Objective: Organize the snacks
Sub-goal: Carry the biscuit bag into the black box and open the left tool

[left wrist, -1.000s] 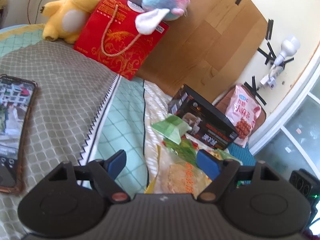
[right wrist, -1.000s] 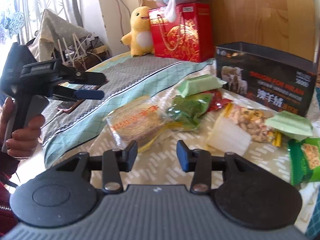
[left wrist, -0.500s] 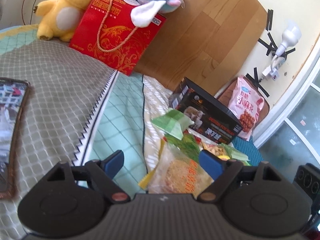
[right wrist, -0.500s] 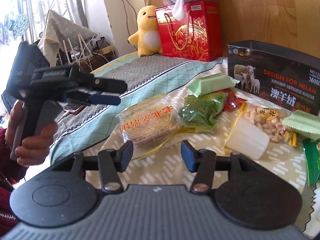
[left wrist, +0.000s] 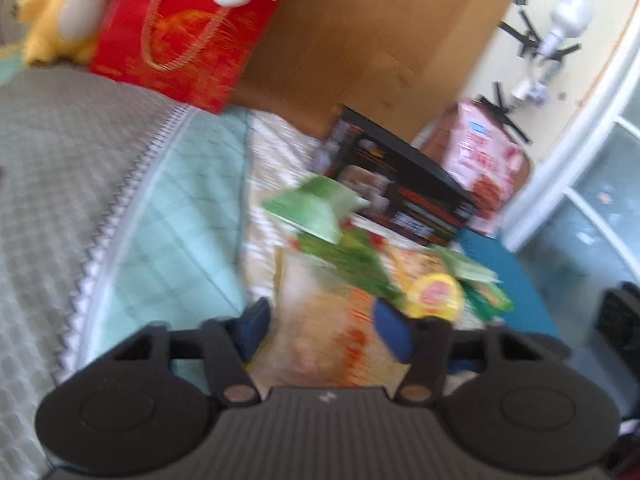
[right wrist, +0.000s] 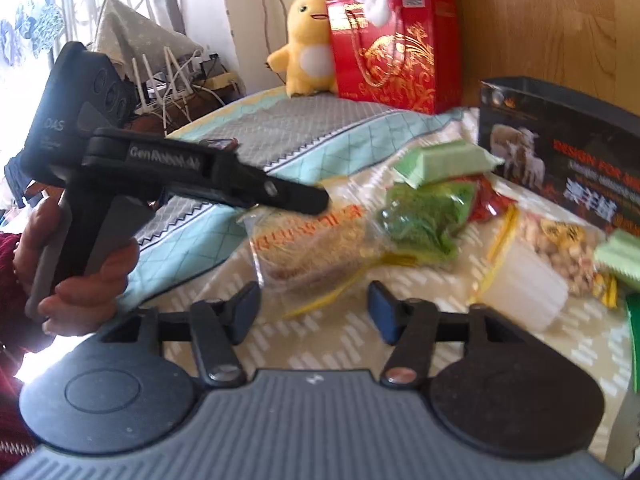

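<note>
Closing in on the clear plastic bag of round golden cake with orange print (right wrist: 316,244), by my read. It lies on the patterned bedspread (right wrist: 400,340), front-left of the black printed cardboard box (right wrist: 560,152), which sits at the back of the snack pile. Left gripper (left wrist: 324,322) has its jaws spread, nothing held, straddling the bag's near end; the left view is motion-blurred, so I cannot tell if the pads touch the film. Right gripper (right wrist: 312,308) is also spread and empty, short of the bag.

Dark green packet (right wrist: 424,220) overlaps the bag's far edge, between it and the box. Pale green wrapped pack (right wrist: 444,158) sits on top of that, nearer the box. Clear bag of peanuts (right wrist: 560,240) and white plastic cup (right wrist: 524,288) lie in front of the box, to the right.

Risks:
- Thin slack film: pinching only a fold could let the bag slip out.
- Squeezing over the cake could crush it.
- Lifting may drag the dark green packet along.
- Both tools converge on one bag, so collision is likely.
</note>
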